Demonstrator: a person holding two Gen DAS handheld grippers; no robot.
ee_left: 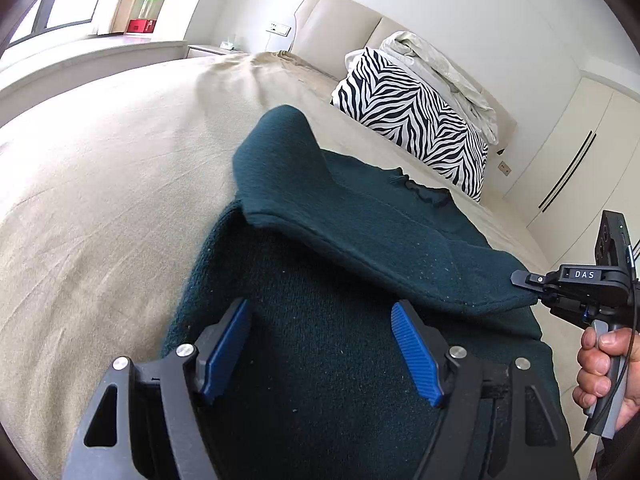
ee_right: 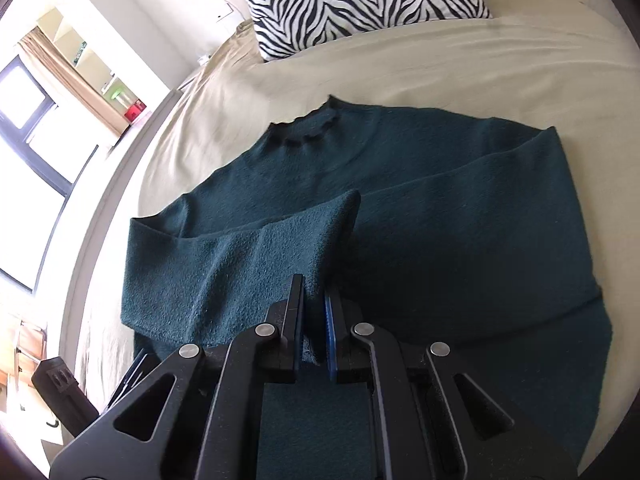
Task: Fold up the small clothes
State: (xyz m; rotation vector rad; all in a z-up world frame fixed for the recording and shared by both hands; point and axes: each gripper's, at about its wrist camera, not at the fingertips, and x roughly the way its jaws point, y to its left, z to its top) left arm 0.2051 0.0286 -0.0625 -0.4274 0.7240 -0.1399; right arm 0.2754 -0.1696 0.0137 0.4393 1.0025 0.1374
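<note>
Right gripper (ee_right: pixel 316 320) pinches the sleeve (ee_right: pixel 224 264) cuff, the sleeve's length lying crosswise over the green sweater (ee_right: pixel 460 220) mid-bed. Left gripper (ee_left: pixel 320 348), fingers spread, hovers over the sweater's body, gripping nothing.

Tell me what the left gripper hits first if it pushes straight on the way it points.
Probably the dark green sweater: the left gripper stands open just above its body, below the folded-over sleeve. Depth is unclear.

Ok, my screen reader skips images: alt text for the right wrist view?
The right gripper, fingers shut, pinches a sleeve cuff of a dark green sweater spread on a beige bed. A zebra-print pillow lies beyond.
</note>
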